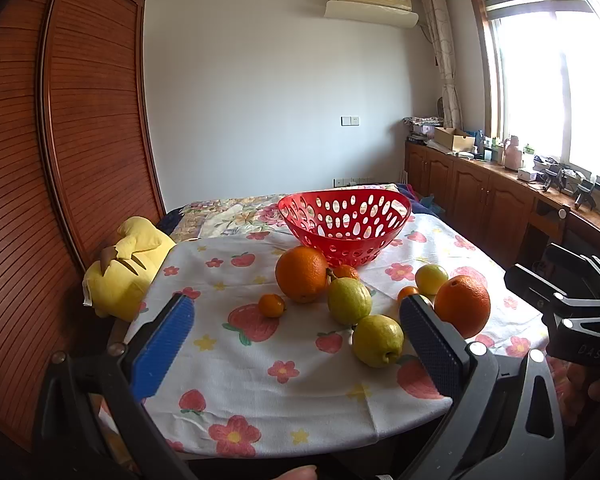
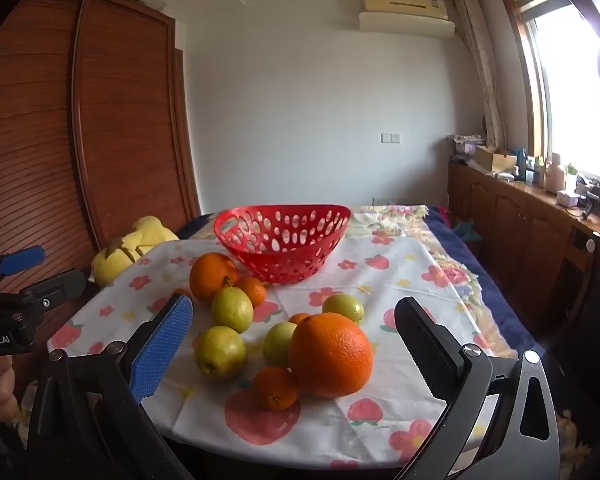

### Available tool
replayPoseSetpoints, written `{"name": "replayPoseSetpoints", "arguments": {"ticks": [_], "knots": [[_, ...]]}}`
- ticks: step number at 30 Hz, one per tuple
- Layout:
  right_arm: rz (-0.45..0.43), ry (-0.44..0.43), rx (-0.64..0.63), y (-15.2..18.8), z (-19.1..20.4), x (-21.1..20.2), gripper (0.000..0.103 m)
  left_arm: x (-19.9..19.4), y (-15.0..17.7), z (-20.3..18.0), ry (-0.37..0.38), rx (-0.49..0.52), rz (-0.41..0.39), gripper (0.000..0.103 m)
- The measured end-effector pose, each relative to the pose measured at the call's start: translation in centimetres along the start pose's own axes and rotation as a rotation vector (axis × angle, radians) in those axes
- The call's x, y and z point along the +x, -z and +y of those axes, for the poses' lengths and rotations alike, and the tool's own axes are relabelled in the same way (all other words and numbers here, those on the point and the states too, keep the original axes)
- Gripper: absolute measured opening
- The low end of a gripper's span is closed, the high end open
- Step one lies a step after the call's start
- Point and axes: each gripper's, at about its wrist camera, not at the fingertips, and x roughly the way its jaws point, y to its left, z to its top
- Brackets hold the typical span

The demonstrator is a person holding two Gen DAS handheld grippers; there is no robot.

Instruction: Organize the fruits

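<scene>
A red perforated basket [image 1: 345, 220] [image 2: 282, 240] stands empty at the far side of the table. In front of it lie loose fruits: two big oranges [image 1: 301, 274] [image 2: 330, 355], two yellow-green pears [image 1: 348, 300] [image 2: 220, 353], small tangerines [image 1: 271, 305] [image 2: 275, 388] and a small yellow-green fruit [image 1: 431, 279] [image 2: 343, 307]. My left gripper [image 1: 296, 320] is open and empty above the table's near edge. My right gripper [image 2: 294, 324] is open and empty, with the near big orange between its fingers in view but further off.
A flowered cloth [image 1: 260, 360] covers the table. A yellow plush toy [image 1: 124, 268] lies at the left edge beside a wooden wardrobe [image 1: 60, 160]. Wooden cabinets [image 1: 500, 200] with clutter run under the window on the right.
</scene>
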Motion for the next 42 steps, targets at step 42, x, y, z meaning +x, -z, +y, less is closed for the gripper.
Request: {"name": "replayPoseSetpoints", "arguments": {"ticks": [42], "knots": [[-0.003, -0.001, 0.001, -0.2, 0.3, -0.1, 0.103, -1.1, -0.2, -0.4, 0.009, 0.005, -0.025, 0.103]]}}
